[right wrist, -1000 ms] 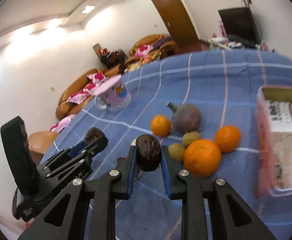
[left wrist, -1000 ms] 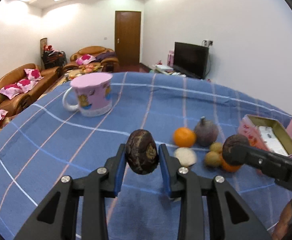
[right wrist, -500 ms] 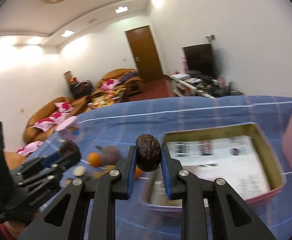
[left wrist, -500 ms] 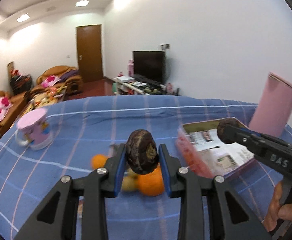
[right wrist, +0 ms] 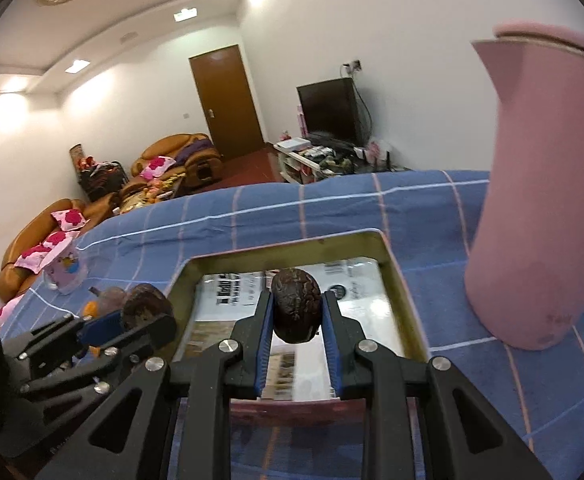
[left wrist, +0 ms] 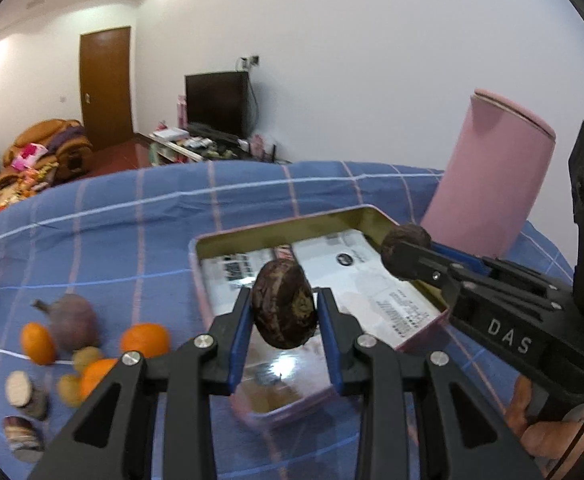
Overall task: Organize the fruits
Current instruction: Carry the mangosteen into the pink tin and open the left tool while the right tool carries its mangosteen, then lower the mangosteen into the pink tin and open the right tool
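A: Now, entry for both claws. Left gripper [left wrist: 284,314]: its blue-padded jaws are clenched on a dark brown, wrinkled, egg-shaped fruit [left wrist: 285,310], pads pressing on both flanks. Right gripper [right wrist: 297,312]: clenched likewise, on a second dark wrinkled fruit [right wrist: 296,304] of the same kind.

B: Where does each fruit sit against the container?

A: Beneath and just ahead of the left claw lies a shallow rectangular metal tin with a pink outer wall and gold inner rim [left wrist: 276,227], lined with printed paper. The left claw's fruit hangs above the tin's near half, clear of the lining. In the right wrist view the same tin [right wrist: 400,300] spreads directly under the right claw, and that fruit hangs above the lining too.

B: The two claws relative to each other?

A: The right one [left wrist: 406,246] shows to the right of the left claw, further forward, at the tin's far right corner. A hand [left wrist: 540,436] grips its handle at lower right.

B: Remaining fruit?

A: To the left of the left claw, on the blue checked cloth [left wrist: 132,216]: three round orange citrus [left wrist: 145,339], a purple-grey bulbous fruit with a stem [left wrist: 72,320], small yellow-green fruits [left wrist: 86,356]; blurred. Further left and lower, pale cut pieces I cannot identify.

B: Anything else near?

A: A tall pink cylindrical jug [right wrist: 540,200] stands right of the right claw, just beside the tin.
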